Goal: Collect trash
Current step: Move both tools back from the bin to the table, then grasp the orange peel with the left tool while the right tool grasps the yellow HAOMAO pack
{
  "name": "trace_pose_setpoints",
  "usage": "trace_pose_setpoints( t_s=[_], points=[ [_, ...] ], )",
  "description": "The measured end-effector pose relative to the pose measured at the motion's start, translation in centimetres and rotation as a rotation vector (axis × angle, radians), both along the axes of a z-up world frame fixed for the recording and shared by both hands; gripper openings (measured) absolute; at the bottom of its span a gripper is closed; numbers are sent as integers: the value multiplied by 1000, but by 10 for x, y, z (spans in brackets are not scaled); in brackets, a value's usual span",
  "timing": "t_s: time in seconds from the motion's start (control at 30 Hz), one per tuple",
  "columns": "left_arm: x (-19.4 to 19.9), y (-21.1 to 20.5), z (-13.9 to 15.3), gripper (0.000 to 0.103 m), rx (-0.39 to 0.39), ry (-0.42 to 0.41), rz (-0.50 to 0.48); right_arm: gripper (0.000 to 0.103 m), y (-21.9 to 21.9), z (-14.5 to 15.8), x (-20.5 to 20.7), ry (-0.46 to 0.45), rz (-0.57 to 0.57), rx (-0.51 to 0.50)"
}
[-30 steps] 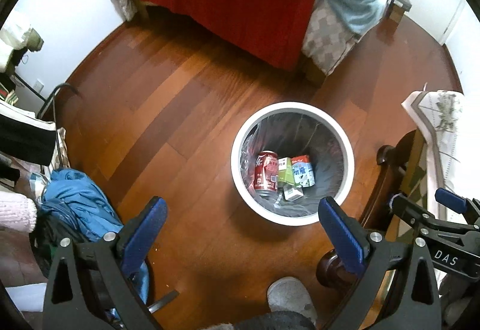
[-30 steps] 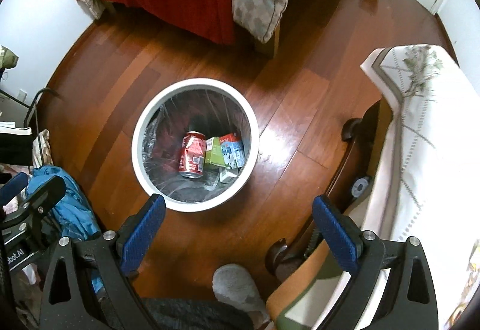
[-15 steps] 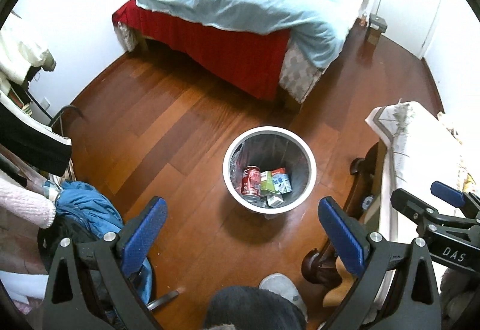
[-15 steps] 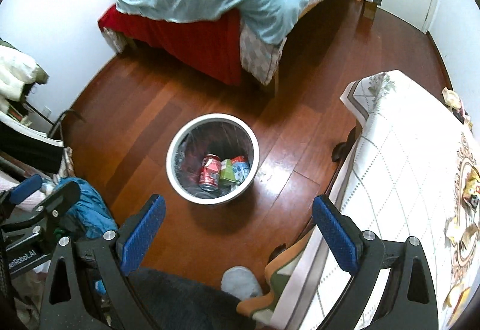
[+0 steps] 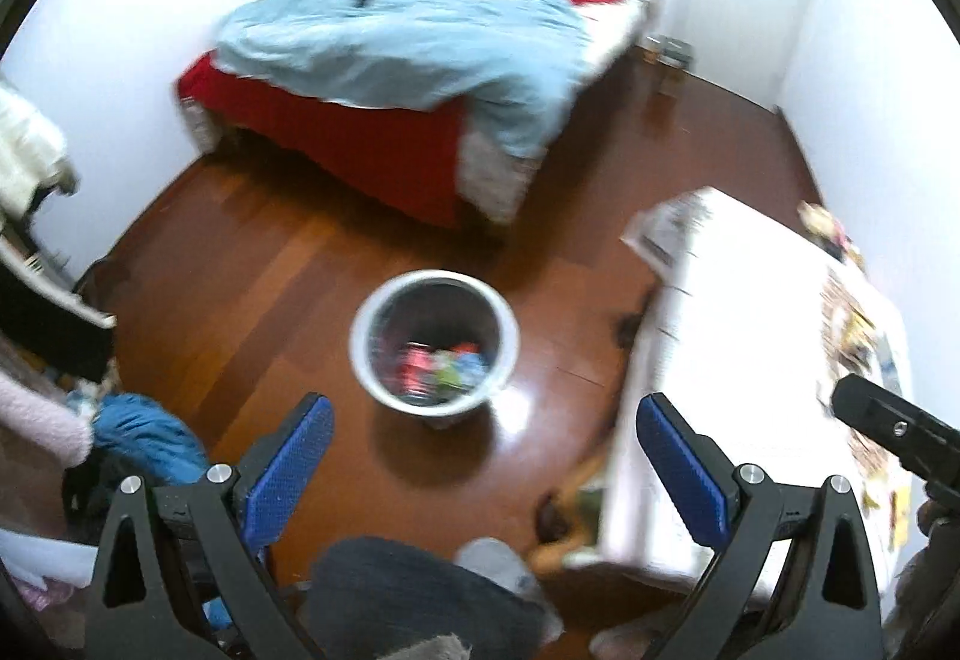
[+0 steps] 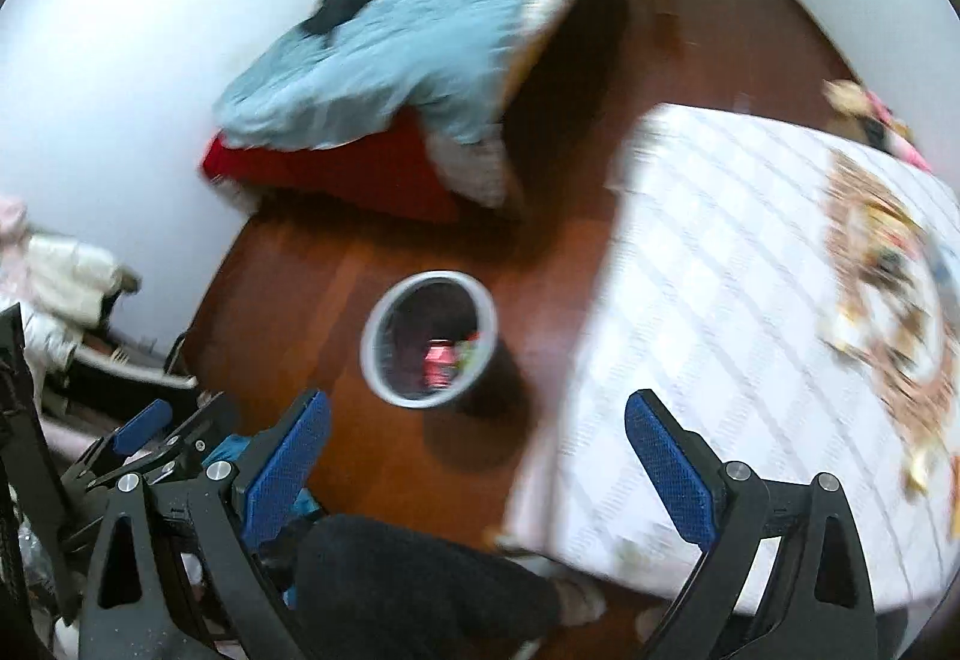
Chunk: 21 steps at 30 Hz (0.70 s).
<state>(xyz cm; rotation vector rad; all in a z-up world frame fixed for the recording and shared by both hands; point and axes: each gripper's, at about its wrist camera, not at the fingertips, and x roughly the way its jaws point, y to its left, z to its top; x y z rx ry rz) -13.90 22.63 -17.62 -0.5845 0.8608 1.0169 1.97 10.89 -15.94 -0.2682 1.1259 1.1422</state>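
Observation:
A white round trash bin [image 5: 363,354] stands on the wood floor, well below both grippers; it also shows in the right wrist view [image 6: 375,360]. Inside lie a red can [image 5: 413,367], a green carton and a blue-white carton [image 5: 469,360]. My left gripper [image 5: 483,441] is open and empty, high above the floor. My right gripper [image 6: 477,435] is open and empty, also high, near the table's left edge. Small colourful items [image 6: 888,264] lie on the table to the right, too blurred to name.
A table with a white quilted cloth [image 6: 720,300] stands right of the bin. A bed with a light blue duvet [image 5: 420,36] stands behind. Blue clothing [image 5: 144,435] and other clutter lie at the left. The person's slippered foot [image 5: 498,564] is below.
Both grippers have risen and pulled back from the bin, which now looks much smaller. The views have tilted up toward the table and bed. Both stay open.

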Motion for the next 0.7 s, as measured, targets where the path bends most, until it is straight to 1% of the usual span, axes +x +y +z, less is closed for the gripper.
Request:
trace_pose_setpoints(
  t_s=[0.07,0.1,0.17,0.2,0.27,0.3,0.37,0.4,0.43,0.5,0.53,0.57,0.6,0.63,0.67,0.7],
  points=[
    [42,-19,-15,103,-44,5,-82,99,-39,-7,34,-13,-80,-33],
    [55,-26,-19,103,-55,10,-105,99,-55,-10,48,-21,-109,-51],
    [94,-48,-35,103,-85,27,-186,99,-96,-25,86,-36,-198,-110],
    [121,-62,-48,103,-96,48,-234,100,-124,-36,110,-38,-253,-155],
    [153,-82,-63,103,-109,76,-293,100,-161,-52,143,-40,-326,-211],
    [171,-92,-73,103,-118,94,-323,100,-188,-65,167,-48,-376,-256],
    [211,-115,-98,103,-147,130,-383,100,-224,-86,204,-54,-436,-327],
    [224,-120,-105,103,-154,145,-397,100,-237,-93,220,-56,-451,-352],
    [244,-131,-119,103,-170,171,-423,100,-256,-109,241,-61,-472,-403],
    [268,-145,-134,103,-191,194,-453,99,-277,-133,270,-60,-485,-469],
    [284,-155,-142,103,-199,214,-472,99,-284,-141,281,-54,-488,-489],
    [294,-164,-147,103,-204,226,-485,99,-294,-156,294,-43,-486,-516],
    [306,-172,-153,103,-209,239,-500,98,-298,-162,301,-38,-482,-526],
    [319,-181,-159,103,-214,255,-523,96,-305,-174,311,-33,-478,-543],
    [327,-187,-163,103,-217,263,-533,90,-307,-181,317,-27,-474,-546],
    [335,-193,-166,103,-222,272,-548,86,-308,-185,321,-24,-473,-548]
  ],
)
